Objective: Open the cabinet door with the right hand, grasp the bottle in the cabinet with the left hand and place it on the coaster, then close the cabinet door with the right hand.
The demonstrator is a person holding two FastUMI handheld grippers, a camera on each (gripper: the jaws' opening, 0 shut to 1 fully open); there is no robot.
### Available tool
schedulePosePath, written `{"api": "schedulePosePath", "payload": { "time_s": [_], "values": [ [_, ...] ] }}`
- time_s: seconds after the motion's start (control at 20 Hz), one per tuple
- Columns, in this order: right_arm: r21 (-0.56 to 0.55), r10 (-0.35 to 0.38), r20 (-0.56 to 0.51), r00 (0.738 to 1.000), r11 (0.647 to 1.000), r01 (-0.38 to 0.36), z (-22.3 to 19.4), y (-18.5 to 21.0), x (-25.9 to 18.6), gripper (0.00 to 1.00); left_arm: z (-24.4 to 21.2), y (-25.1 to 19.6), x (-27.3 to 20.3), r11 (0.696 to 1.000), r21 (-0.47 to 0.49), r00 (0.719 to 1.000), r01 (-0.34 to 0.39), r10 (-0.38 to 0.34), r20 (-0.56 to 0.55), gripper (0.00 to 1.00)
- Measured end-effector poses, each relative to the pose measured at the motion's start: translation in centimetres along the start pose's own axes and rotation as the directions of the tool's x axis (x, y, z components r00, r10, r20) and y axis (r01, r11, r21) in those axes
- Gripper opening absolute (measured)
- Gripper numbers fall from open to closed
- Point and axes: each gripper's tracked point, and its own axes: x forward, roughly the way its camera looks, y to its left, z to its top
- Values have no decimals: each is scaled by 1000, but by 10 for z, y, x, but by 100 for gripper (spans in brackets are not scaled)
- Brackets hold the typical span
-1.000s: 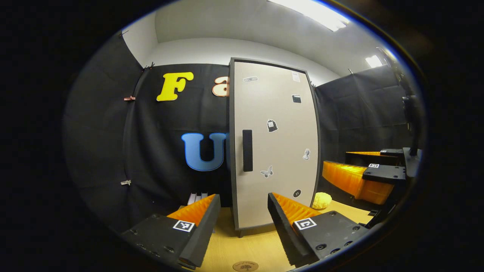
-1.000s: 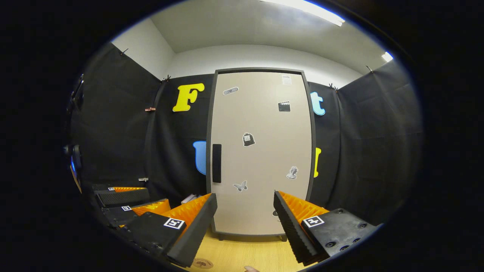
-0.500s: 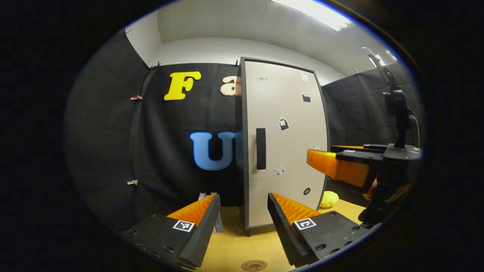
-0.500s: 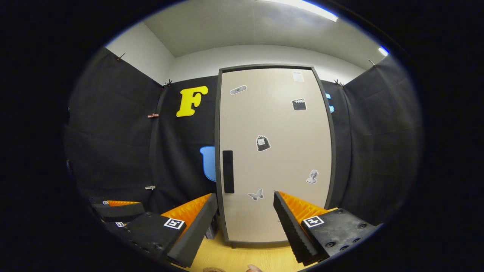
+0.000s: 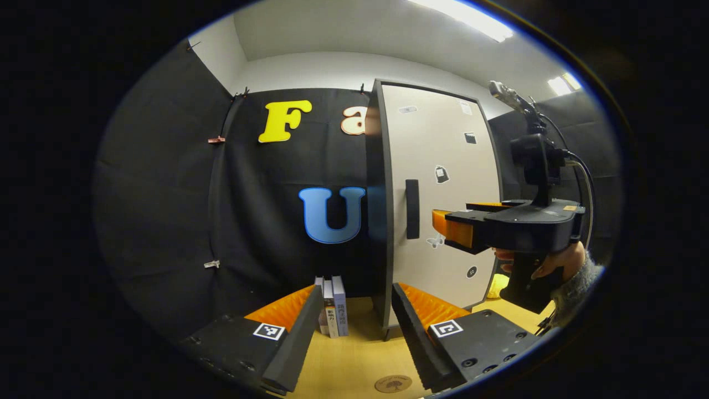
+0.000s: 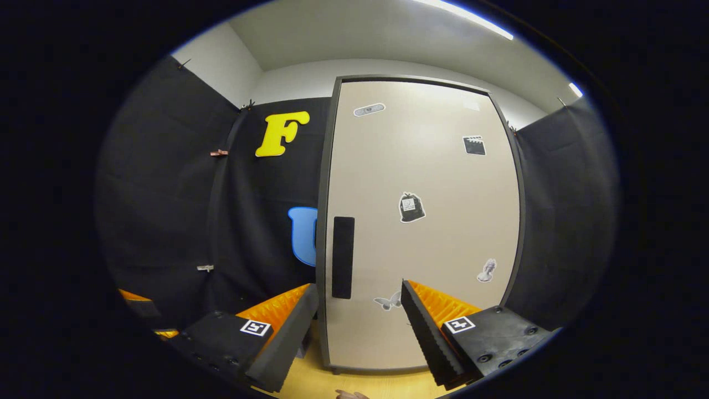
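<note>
before the closed cabinet door (image 6: 421, 221), the right hand-held gripper (image 6: 360, 310), fingers spread, has moved closer to its handle (image 6: 343, 257).

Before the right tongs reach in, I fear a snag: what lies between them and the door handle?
Nothing. In the right gripper view, the open right tongs face the handle across bare cabinet door.

Your right gripper (image 5: 443, 227) has a black body, a black cable, a top-mounted camera; your sleeve (image 5: 576, 280) is grey knit.
</note>
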Motion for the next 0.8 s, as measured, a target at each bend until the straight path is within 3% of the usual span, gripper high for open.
{"api": "schedulePosePath", "payload": {
  "time_s": [0.3, 0.5, 0.65, 0.8],
  "values": [
    [20, 57, 32, 998, 998, -58, 1, 29, 34, 97, -14, 27, 6, 998, -18, 998, -56, 55, -36, 80],
    [-8, -1, 57, 998, 1000, 1, 4, 19, 56, 97, -25, 45, 9, 996, -26, 994, -90, 88, -64, 80],
    [-8, -1, 55, 999, 1000, 2, 0, 22, 74, 100, -32, 55, 11, 994, -33, 991, -106, 103, -80, 80],
    [4, -8, 43, 999, 1000, 8, -8, 25, 88, 94, -37, 64, 15, 993, -28, 989, -117, 114, -95, 80]
  ]
}}
